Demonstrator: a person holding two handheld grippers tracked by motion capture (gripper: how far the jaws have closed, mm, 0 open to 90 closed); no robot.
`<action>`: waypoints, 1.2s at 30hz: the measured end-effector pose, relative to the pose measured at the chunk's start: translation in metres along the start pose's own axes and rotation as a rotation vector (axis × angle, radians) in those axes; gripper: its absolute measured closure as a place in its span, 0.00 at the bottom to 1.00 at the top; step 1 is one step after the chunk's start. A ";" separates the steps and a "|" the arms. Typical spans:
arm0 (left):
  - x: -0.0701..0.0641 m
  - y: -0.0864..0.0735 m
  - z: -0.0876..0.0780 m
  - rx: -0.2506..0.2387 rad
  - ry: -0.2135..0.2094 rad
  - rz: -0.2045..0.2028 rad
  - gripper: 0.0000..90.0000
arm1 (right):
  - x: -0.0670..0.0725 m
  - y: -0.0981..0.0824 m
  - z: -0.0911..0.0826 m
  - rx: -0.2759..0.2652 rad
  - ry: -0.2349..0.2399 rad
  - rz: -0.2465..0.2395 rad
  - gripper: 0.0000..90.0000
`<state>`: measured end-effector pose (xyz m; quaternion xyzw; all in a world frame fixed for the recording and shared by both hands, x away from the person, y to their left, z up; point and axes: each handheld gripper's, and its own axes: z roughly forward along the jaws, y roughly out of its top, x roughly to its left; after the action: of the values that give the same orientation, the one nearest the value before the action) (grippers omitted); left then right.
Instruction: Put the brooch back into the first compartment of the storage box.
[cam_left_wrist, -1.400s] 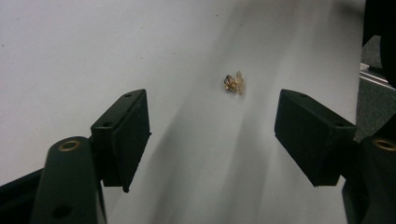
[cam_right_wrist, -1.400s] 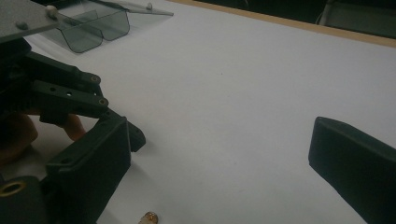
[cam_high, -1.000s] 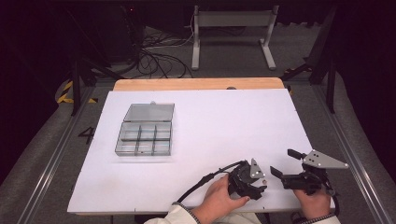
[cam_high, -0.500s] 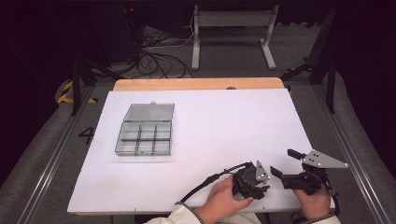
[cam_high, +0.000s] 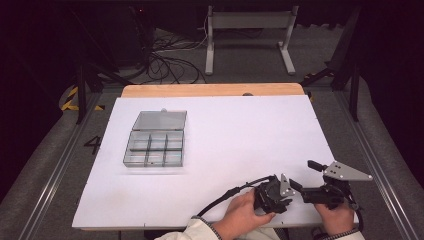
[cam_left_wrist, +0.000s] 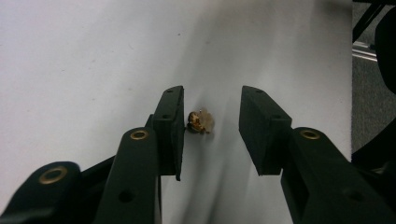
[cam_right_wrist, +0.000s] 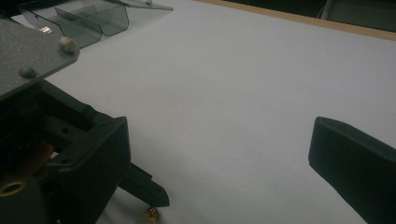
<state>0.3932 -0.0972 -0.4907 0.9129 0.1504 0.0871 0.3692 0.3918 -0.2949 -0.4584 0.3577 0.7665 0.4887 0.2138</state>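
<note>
Left gripper (cam_left_wrist: 210, 126), at lower centre of the high view, is closing its jaws around a small brass-coloured piece (cam_left_wrist: 201, 121) lying on the white worktop (cam_left_wrist: 84, 56); one pad is touching it, the other standing clear. Right gripper (cam_high: 300, 189) is resting spread beside it.

The high view is evenly lit from above: the white tabletop (cam_high: 240, 135) is bright while the floor and stands beyond its far edge sink into near-black. Shadows on it are faint and soft. The picture is slightly soft and grainy. In the left gripper view a broad grey shadow band runs across the white surface, and the near black jaws are blurred. The right gripper view is dimmer, bluish, with near parts out of focus.
</note>
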 end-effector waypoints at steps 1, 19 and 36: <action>0.000 0.001 0.001 0.003 0.002 0.008 0.69 | 0.000 0.000 0.000 0.000 0.000 0.002 0.07; -0.001 0.003 0.003 0.015 -0.020 0.012 0.85 | 0.000 0.000 0.000 0.003 0.000 0.004 0.07; 0.000 0.002 -0.011 0.019 -0.010 0.032 0.87 | 0.000 0.000 0.000 0.004 -0.010 0.007 0.07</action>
<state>0.3902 -0.0914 -0.4820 0.9192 0.1348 0.0872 0.3596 0.3918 -0.2954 -0.4587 0.3631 0.7652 0.4862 0.2152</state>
